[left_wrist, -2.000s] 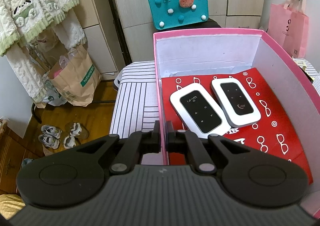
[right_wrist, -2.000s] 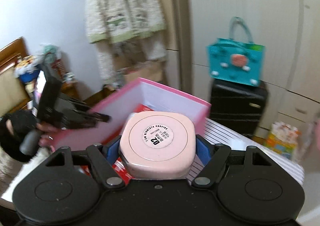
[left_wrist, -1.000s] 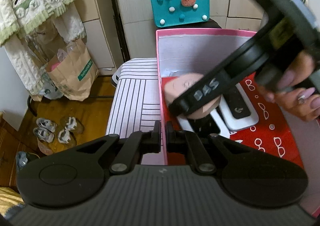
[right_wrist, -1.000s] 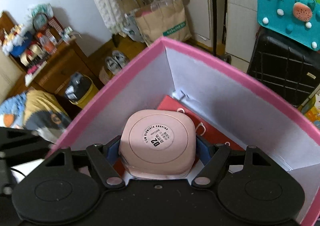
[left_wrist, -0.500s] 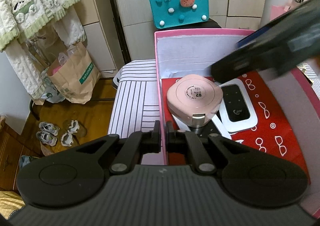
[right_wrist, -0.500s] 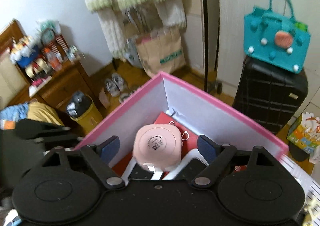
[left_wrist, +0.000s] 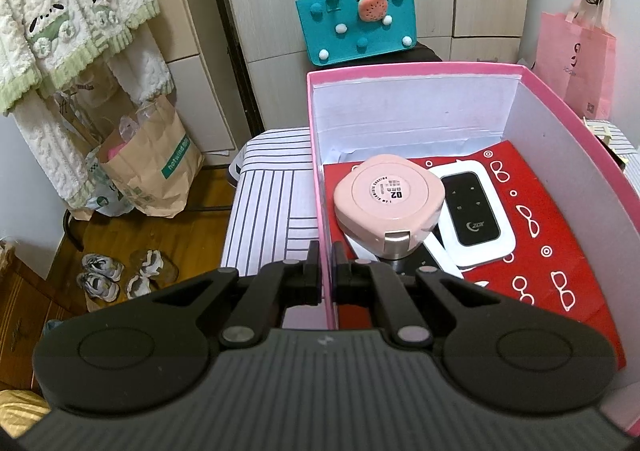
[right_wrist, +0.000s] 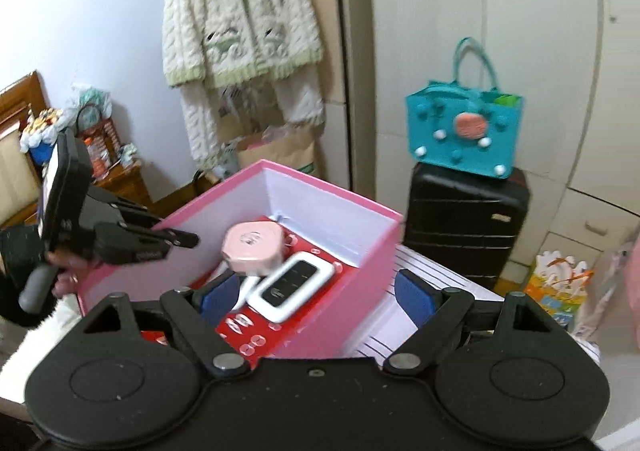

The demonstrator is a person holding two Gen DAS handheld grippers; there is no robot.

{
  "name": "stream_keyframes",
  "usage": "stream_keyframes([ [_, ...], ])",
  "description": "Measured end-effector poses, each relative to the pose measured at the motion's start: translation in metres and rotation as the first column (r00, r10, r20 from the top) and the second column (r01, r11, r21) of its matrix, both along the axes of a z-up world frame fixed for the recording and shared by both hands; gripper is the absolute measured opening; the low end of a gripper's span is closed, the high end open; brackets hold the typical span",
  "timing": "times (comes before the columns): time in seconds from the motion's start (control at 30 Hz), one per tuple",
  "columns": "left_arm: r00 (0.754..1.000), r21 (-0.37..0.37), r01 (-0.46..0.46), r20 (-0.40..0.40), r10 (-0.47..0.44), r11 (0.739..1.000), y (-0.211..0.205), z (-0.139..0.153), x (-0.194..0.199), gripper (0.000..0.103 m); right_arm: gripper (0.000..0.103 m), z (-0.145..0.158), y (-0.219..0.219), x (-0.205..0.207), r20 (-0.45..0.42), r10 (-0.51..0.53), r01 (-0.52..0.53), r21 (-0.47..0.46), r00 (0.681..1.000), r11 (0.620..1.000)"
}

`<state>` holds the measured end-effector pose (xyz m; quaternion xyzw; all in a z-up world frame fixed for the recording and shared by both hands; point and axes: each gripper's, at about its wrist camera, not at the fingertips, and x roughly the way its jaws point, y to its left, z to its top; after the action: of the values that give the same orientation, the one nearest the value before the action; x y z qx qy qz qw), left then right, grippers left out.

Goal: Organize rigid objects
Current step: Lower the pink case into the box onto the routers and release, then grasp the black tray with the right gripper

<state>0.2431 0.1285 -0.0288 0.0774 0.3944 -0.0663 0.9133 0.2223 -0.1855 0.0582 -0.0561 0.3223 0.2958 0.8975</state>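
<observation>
Pink compact (left_wrist: 389, 203) sits inside the pink box (left_wrist: 568, 155), near the box's left wall, and it's resting partly on one of the two white routers, its silver clasp toward the camera! The second white router (left_wrist: 474, 213) lies flat just beside it, further from that wall, both on the red sheet lining the box floor. Left gripper (left_wrist: 327, 269) is clamped tight on the box's left wall, one finger outside, one inside, pinning the box on the striped counter (left_wrist: 268, 207). Right gripper (right_wrist: 316, 297) hangs above the box's near corner, blue pads spread wide and nothing between them.

Judging it, the sensible play is keeping that left clamp steady so the box can't slide, and lifting the right gripper straight clear of the rim. That perched compact looks liable to rock if nudged.

Left wrist view gives the label on the compact's lid and the clamp up close. Only the right wrist view shows the left gripper from outside, hand on its handle, and the black suitcase (right_wrist: 464, 223) behind the box.
</observation>
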Motion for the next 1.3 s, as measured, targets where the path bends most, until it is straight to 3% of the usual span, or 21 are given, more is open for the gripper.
stream_keyframes([
  [0.2,1.000,-0.003,-0.002,0.001,0.002,1.000,0.000,0.000,0.000,0.004,0.088,-0.030,-0.038,-0.018,0.057,-0.064,0.064,-0.008,0.996,0.998],
  [0.43,1.000,0.001,0.003,0.002,-0.003,1.000,0.000,0.000,-0.001,0.004,0.090,-0.071,-0.065,-0.008,0.079,-0.159,0.164,-0.058,0.984,0.985],
  [0.63,1.000,0.002,0.000,0.002,0.000,1.000,0.000,0.001,-0.001,0.004,0.093,-0.106,-0.081,0.021,-0.001,-0.222,0.221,-0.041,0.975,0.974],
  [0.8,1.000,0.007,0.000,0.003,0.000,1.000,-0.002,0.002,0.000,0.004,0.101,-0.125,-0.074,0.042,-0.040,-0.287,0.286,-0.027,0.957,0.958],
  [1.0,1.000,0.005,0.000,0.003,0.000,1.000,-0.002,0.002,0.000,0.004,0.101,-0.138,-0.058,0.051,-0.045,-0.321,0.320,-0.038,0.946,0.947],
  [1.3,1.000,0.001,-0.002,0.003,0.002,1.000,-0.002,0.002,0.000,0.004,0.101,-0.141,-0.037,0.059,-0.022,-0.343,0.337,-0.134,0.939,0.932],
])
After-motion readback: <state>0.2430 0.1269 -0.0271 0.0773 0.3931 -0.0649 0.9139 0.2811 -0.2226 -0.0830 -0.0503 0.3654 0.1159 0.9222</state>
